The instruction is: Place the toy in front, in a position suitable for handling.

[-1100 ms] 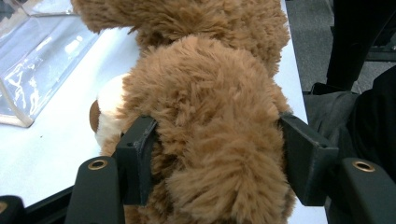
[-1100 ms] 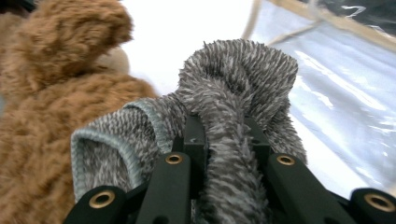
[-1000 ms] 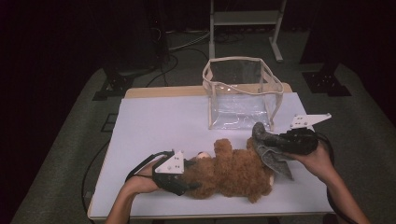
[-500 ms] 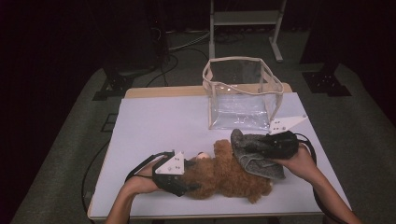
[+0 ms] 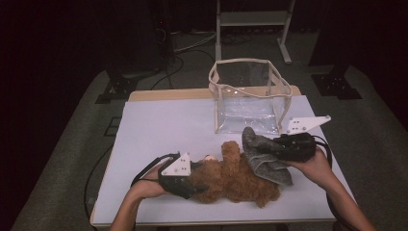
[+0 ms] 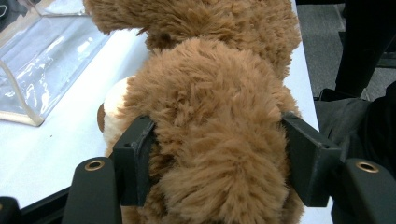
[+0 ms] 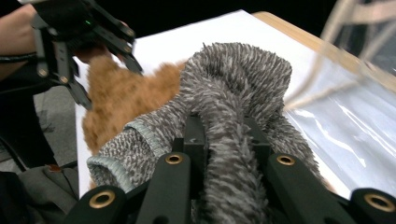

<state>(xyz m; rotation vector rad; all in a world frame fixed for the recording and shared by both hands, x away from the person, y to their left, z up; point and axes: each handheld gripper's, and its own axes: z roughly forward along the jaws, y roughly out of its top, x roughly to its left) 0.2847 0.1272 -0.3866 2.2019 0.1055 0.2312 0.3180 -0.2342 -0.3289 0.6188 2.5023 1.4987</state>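
A brown plush teddy bear (image 5: 235, 178) lies on the white table (image 5: 163, 130) near its front edge. My left gripper (image 5: 192, 178) is shut on the bear's head end, and both pads press into the fur (image 6: 215, 154). My right gripper (image 5: 257, 153) is shut on a grey knitted garment (image 5: 264, 156), held just above the bear's body and right of its raised limb. In the right gripper view the grey garment (image 7: 233, 102) bunches over the jaws, with the bear (image 7: 121, 98) and the left gripper (image 7: 84, 42) beyond it.
A clear plastic bag (image 5: 250, 96) with a beige rim stands open at the back of the table, just behind the right gripper. The clear bag (image 6: 42, 60) also lies left of the bear in the left gripper view. Dark floor, cables and stand legs surround the table.
My right gripper has carried the grey garment leftward and a little up, from the table's right side to over the bear. The left gripper and the bear have stayed put.
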